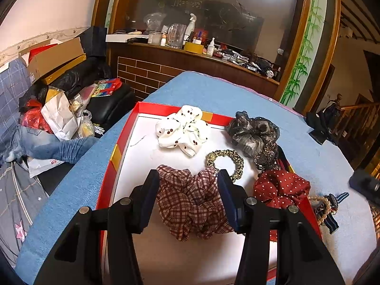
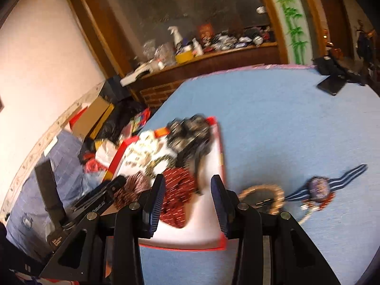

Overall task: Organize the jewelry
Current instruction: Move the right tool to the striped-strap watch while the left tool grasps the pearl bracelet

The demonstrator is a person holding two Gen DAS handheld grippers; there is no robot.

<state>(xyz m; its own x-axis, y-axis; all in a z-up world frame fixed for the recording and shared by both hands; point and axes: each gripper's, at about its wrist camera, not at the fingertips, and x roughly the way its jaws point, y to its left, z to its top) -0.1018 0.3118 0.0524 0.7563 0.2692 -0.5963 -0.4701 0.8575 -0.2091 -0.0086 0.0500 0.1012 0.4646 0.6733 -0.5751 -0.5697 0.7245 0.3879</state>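
Observation:
A red-rimmed box [image 1: 123,128] with a white floor lies on the blue table. In it are a plaid scrunchie [image 1: 190,201], a white cherry scrunchie [image 1: 182,130], a grey gauze scrunchie [image 1: 251,130], a leopard hair tie [image 1: 225,160] and a red dotted scrunchie [image 1: 280,187] on the right rim. My left gripper [image 1: 188,178] is open, its fingers either side of the plaid scrunchie. My right gripper [image 2: 187,182] is open and empty above the box [image 2: 220,142], over the red dotted scrunchie [image 2: 178,190]. A bead bracelet [image 2: 261,197] and a striped-strap watch [image 2: 320,187] lie on the cloth to the right.
The bracelet and watch also show beside the box [image 1: 327,206]. A black device [image 2: 332,83] sits at the table's far right. A cluttered wooden counter [image 1: 190,47] stands behind. Bags, boxes and jeans [image 1: 47,147] are piled to the left of the table. The right wrist view is motion-blurred.

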